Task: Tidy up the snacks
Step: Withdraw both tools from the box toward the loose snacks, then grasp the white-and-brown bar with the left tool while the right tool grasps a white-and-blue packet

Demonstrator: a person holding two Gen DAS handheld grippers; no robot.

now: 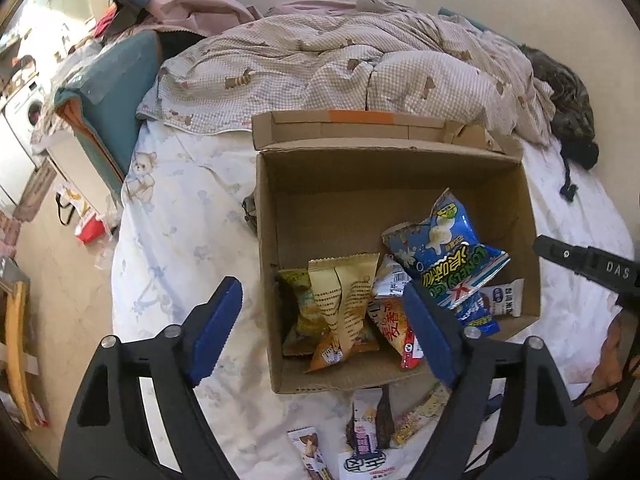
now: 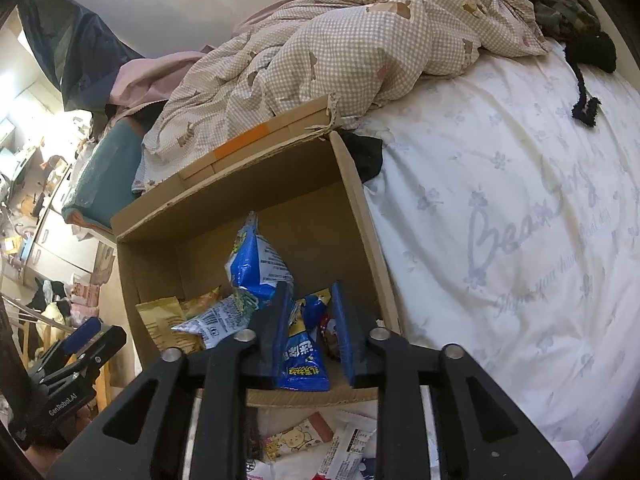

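Already inside the cardboard box [image 1: 400, 184] on the bed [image 1: 188, 216], the blue snack bag [image 1: 448, 252] lies at the right, atop other packets. Its lower end sits between the right hand-held gripper [image 2: 308, 336]'s partly open jaws, seemingly unpinched; the left hand-held gripper [image 1: 324, 332] gapes wide, empty. Light, crinkly and slippery, probably crushable: pinch a sealed end.

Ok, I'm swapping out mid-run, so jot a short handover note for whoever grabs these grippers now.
Left gripper: open, empty, above the cardboard box.
Right gripper: jaws part open around the blue snack bag at the box's near wall; pads don't seem to press it.
Done: several packets in the box.
Left: loose packets on the bed sheet in front of the box.
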